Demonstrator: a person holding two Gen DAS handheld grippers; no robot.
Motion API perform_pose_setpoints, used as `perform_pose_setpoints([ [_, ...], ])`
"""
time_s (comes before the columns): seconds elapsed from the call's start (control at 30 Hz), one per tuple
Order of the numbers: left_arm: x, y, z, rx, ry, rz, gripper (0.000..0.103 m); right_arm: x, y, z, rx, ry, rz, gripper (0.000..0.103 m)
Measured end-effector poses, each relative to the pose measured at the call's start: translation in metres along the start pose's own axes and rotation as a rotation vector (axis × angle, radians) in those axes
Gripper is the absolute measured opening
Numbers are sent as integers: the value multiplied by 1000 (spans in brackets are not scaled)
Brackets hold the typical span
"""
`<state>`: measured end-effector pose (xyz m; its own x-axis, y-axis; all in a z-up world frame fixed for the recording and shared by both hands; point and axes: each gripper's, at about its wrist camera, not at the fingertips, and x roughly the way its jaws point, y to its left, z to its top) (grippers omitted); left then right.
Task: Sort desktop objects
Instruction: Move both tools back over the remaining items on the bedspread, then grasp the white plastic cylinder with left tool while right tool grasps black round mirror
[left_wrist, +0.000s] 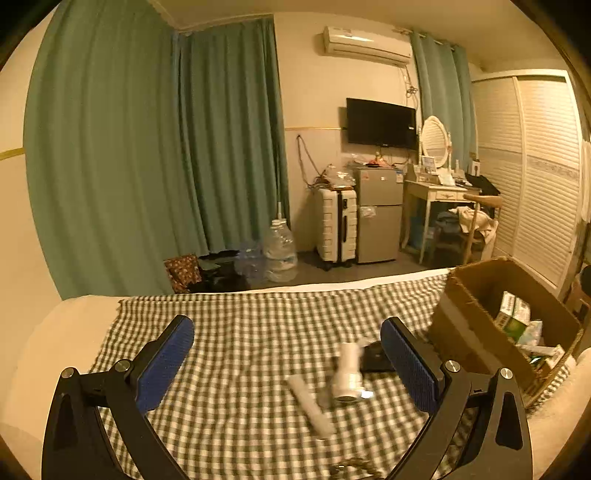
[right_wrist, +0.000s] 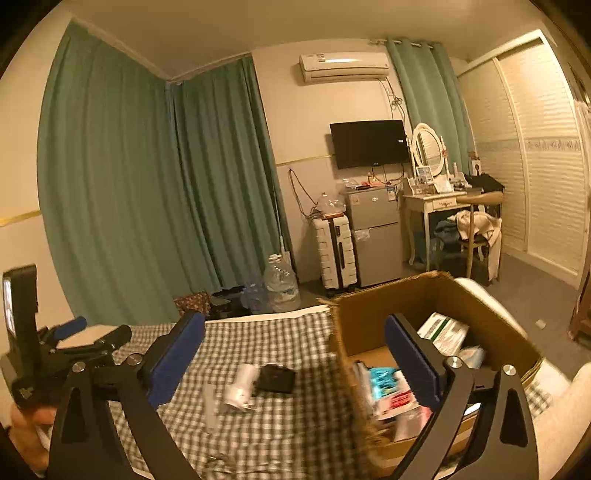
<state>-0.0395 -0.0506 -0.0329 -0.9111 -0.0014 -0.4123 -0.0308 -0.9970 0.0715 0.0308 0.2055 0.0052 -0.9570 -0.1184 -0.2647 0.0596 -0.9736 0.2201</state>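
On the green-checked cloth (left_wrist: 240, 332) lie a white bottle (left_wrist: 347, 373), a white tube (left_wrist: 310, 402) and a small black case (left_wrist: 373, 356). My left gripper (left_wrist: 288, 323) hangs open above them with nothing between its blue pads. In the right wrist view the bottle (right_wrist: 242, 387), tube (right_wrist: 210, 406) and case (right_wrist: 275, 378) lie left of the cardboard box (right_wrist: 369, 306). My right gripper (right_wrist: 294, 318) is open and empty, with its right finger over the box. The left gripper (right_wrist: 92, 332) shows at the far left, held by a hand (right_wrist: 26, 435).
The cardboard box (left_wrist: 480, 295) sits at the cloth's right end and holds several packets, among them a green-and-white carton (right_wrist: 443, 332) and a teal pack (right_wrist: 384, 380). Keys (left_wrist: 354, 467) lie at the near edge. Beyond the bed are water jugs (left_wrist: 280, 251), a suitcase (left_wrist: 338, 225) and a fridge.
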Motion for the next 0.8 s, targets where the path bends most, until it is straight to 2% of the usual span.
perform_pose_setpoints([
  [0.13,12,11,-8,-7,21,9,103,16,15,-4,16,45,-1,101],
  [0.3,38,14,-23,-4,43,33,103,31,34,-4,-18,38,8,103],
  [0.5,92,25,-49,-121,196,-17,103,82,52,-7,-25,84,36,103],
  [0.6,116,24,-61,-142,253,-24,103,116,50,-17,-14,119,27,103],
  [0.7,148,14,-78,-166,357,-61,103,157,43,-44,-6,190,27,103],
  [0.8,171,12,-91,-188,403,-42,103,187,37,-74,-42,250,-13,103],
])
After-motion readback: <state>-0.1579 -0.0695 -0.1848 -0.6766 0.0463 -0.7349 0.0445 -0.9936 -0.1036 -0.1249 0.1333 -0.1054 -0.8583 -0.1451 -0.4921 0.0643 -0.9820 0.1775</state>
